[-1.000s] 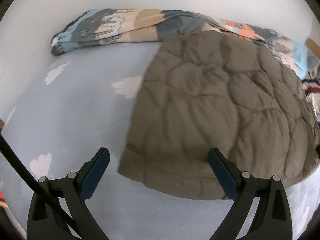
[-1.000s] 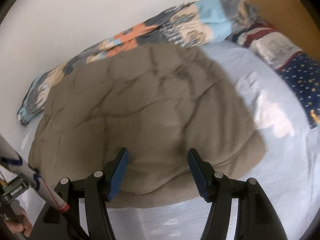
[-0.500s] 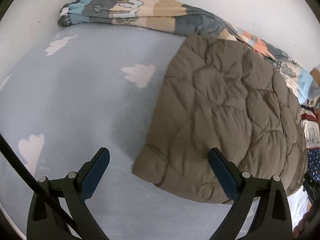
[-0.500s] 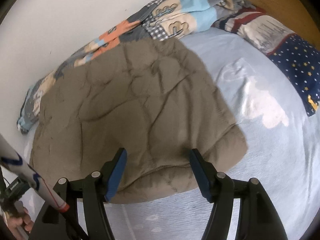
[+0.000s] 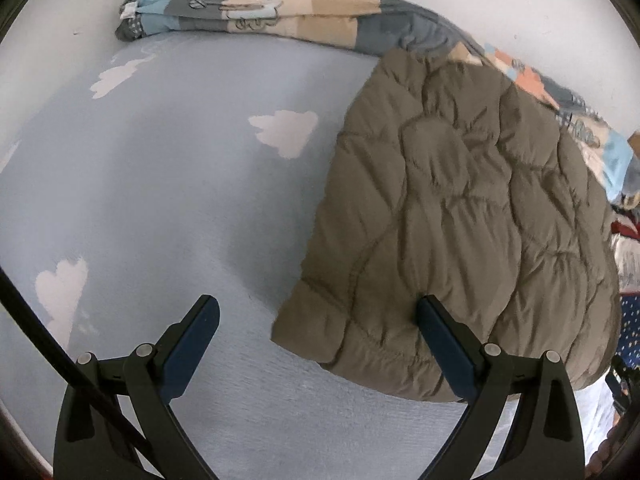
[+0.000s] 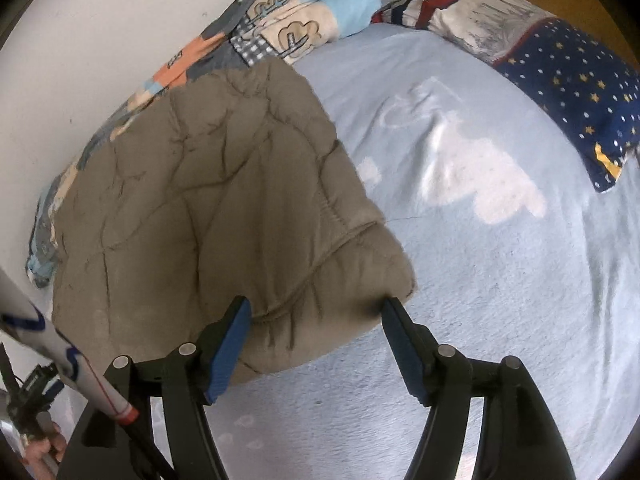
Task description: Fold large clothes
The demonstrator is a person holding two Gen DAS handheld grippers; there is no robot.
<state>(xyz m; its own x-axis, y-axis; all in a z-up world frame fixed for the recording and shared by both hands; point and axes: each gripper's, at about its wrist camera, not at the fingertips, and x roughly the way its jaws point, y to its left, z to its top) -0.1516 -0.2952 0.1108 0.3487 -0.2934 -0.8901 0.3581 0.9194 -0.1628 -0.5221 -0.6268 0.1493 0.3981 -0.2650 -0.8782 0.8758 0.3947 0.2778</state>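
Note:
A folded olive-brown quilted jacket (image 5: 460, 216) lies flat on the light-blue bed sheet; it also shows in the right wrist view (image 6: 208, 200). My left gripper (image 5: 318, 312) is open and empty, hovering over the jacket's near left corner. My right gripper (image 6: 316, 312) is open and empty, its jaws either side of the jacket's near right corner, just above it.
A patchwork cartoon blanket (image 5: 280, 12) lies bunched along the white wall behind the jacket. A navy star pillow (image 6: 572, 84) and a striped pillow (image 6: 472, 12) sit at the right by the wooden headboard. The sheet (image 5: 160, 200) has white cloud prints.
Both grippers have shifted outward over the jacket: the left view now centres on its left corner, the right view on its right corner. Both stayed open.

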